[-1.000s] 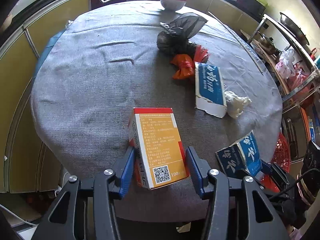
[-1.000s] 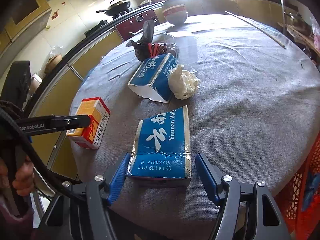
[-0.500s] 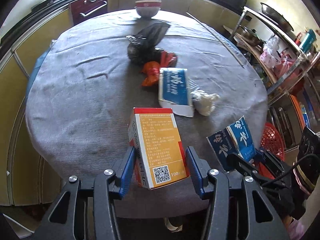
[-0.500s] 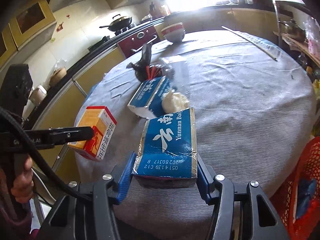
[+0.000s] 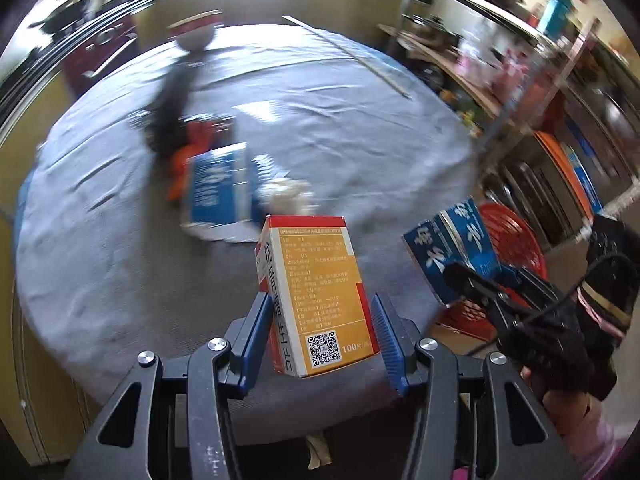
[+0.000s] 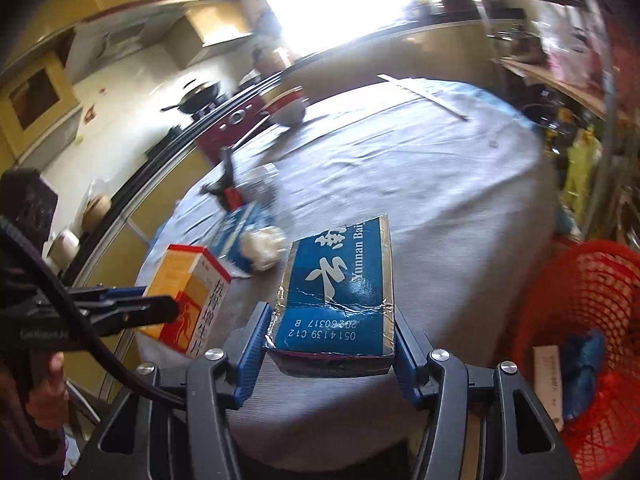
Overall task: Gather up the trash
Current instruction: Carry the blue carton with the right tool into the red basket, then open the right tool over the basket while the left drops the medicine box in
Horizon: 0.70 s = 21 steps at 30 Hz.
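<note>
1. The left gripper [image 5: 320, 330] is clamped on an upright orange-and-white medicine box [image 5: 316, 296], both blue pads flat against its sides. The box hangs clear of the grey-clothed round table [image 5: 360, 128].

2. The right gripper [image 6: 328, 342] is clamped on a flattened blue carton [image 6: 340, 292], its pads pressed to the crumpled foil edges. A second ago the jaws stood apart from the carton, which lay on the cloth; now it is lifted and gripped.

3. Judged from this, both pick-ups are done and the step in hand is the carry. The red mesh basket [image 6: 592, 320] stands just beside the table on the right, already holding a blue scrap and a pale box, and reads as the drop point.

4. Against the earlier frames, both cameras have pulled back from the table and swung toward the basket side: more of the basket shows in the right wrist view, the far kitchen counter and window have come into frame, and the background is smeared with motion.

5. Left behind on the cloth are a second blue carton [image 5: 218, 188], a white crumpled wad [image 5: 288, 196] touching it, orange and black bags [image 5: 172, 120] and a red-rimmed bowl [image 5: 196, 34], apparently where they were. More trash remains to collect.
</note>
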Motion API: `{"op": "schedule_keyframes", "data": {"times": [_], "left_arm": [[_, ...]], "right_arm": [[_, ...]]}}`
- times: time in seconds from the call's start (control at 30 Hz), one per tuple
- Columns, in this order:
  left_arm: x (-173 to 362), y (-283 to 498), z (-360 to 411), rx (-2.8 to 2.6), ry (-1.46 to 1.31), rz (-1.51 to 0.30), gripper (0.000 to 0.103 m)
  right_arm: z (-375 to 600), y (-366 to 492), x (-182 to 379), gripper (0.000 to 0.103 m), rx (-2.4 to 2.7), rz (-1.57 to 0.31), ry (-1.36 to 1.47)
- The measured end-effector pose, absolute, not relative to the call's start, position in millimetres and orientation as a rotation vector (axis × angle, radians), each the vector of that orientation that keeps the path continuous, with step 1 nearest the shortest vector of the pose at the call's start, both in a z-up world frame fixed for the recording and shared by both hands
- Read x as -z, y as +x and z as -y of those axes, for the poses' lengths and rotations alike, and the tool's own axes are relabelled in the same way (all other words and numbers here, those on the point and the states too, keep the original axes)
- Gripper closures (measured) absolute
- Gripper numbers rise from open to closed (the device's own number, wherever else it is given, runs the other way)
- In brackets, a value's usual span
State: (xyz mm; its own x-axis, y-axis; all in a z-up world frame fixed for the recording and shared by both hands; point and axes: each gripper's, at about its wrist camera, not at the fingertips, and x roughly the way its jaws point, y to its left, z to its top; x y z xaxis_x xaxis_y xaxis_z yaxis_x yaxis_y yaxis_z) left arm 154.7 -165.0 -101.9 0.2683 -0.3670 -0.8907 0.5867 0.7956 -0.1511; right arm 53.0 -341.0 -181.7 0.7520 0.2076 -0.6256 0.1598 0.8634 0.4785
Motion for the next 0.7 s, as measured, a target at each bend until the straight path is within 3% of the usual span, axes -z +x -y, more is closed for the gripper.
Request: {"op": "schedule_keyframes", "data": {"times": [0.7], "left_arm": [[126,107,372,1.051,0.468,-1.163,0.050]], "right_arm": [[512,-79,222,0.043,0.429,-0.669,0.865]]}}
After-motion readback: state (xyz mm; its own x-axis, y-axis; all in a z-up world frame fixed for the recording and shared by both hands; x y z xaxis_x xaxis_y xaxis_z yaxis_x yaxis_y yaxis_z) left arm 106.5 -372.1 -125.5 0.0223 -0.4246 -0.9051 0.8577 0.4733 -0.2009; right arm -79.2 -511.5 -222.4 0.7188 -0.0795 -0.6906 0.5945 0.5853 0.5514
